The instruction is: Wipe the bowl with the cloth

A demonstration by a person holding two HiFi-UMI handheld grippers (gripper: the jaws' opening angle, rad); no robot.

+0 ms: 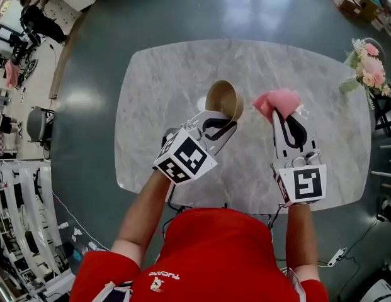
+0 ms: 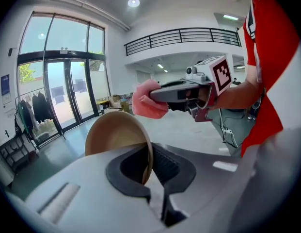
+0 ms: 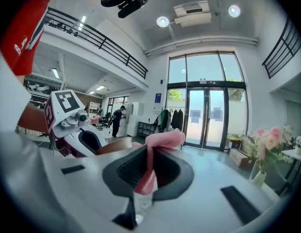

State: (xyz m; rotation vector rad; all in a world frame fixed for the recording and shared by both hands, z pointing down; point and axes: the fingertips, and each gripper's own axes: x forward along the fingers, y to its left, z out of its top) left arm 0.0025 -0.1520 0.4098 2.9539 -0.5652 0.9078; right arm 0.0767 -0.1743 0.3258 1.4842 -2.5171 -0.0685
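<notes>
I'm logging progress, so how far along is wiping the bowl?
Done: the left gripper is shut on the bowl by its rim, holding it off the table; the right gripper is shut on the cloth. In hand: bowl and cloth are side by side, not touching. Left: the wiping itself.

Smooth wooden-looking bowl [image 1: 224, 99], soft pink cloth [image 1: 278, 99], polished marble-look table [image 1: 157, 99].
</notes>
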